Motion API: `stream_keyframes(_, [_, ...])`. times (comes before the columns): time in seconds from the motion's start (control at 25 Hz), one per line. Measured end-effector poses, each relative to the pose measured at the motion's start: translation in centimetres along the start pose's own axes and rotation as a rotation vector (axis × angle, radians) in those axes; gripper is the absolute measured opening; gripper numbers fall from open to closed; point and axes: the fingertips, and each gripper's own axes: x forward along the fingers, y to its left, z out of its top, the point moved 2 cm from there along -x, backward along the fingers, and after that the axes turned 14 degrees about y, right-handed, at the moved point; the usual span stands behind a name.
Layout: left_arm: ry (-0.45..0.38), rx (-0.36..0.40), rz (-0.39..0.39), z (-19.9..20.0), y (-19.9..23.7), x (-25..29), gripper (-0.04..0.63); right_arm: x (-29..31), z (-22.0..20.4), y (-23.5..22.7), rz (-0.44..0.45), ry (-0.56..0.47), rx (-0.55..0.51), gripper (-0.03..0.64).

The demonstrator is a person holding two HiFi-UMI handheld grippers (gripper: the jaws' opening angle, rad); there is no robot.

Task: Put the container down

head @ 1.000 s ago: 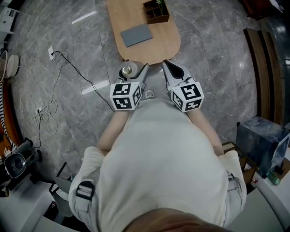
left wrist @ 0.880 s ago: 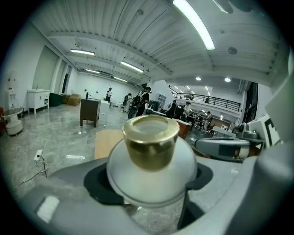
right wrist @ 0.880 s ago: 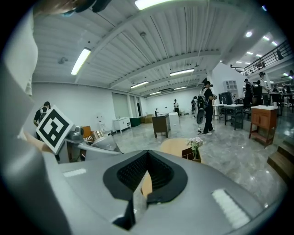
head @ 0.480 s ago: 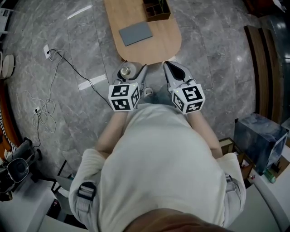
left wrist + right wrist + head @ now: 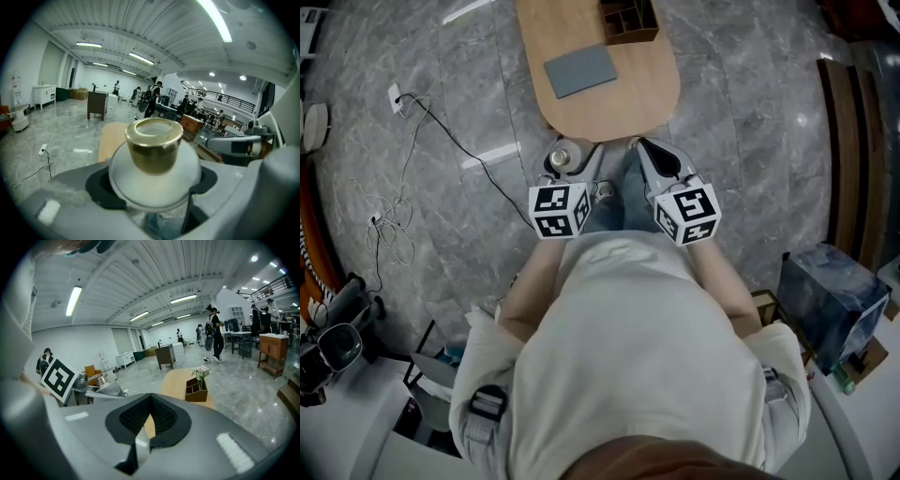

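Gripping container [image 5: 154, 149] in left gripper [image 5: 572, 167]: jaws spread wide, pads pressing both sides of frosted body, gold lid [image 5: 153, 133] facing up. Hanging just short of wooden table [image 5: 609, 105] near edge, not resting on it. Holding right gripper [image 5: 149, 418] alongside, jaws pinched fully together, gripping nothing.

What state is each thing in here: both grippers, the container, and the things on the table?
left gripper: shut on the container, held in the air short of the table.
container: upright, gold cap on, not yet set down.
right gripper: shut, empty.
grey pad: lying flat on the table.
wooden organizer: upright on the table, flowers in it.
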Motion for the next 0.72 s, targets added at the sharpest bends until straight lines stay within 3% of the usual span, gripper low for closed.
stream_keyframes(0.4, [0.043,0.016,0.043,-0.6,1.8,8.5,0.350,6.0,-0.8,-4.1,0.045,0.084,-0.048,0.002])
stream_keyframes(0.72, [0.109,0.016,0.079,-2.9,4.6,16.2,0.350,10.6,-2.8,-7.5,0.063,0.144,-0.023,0.002])
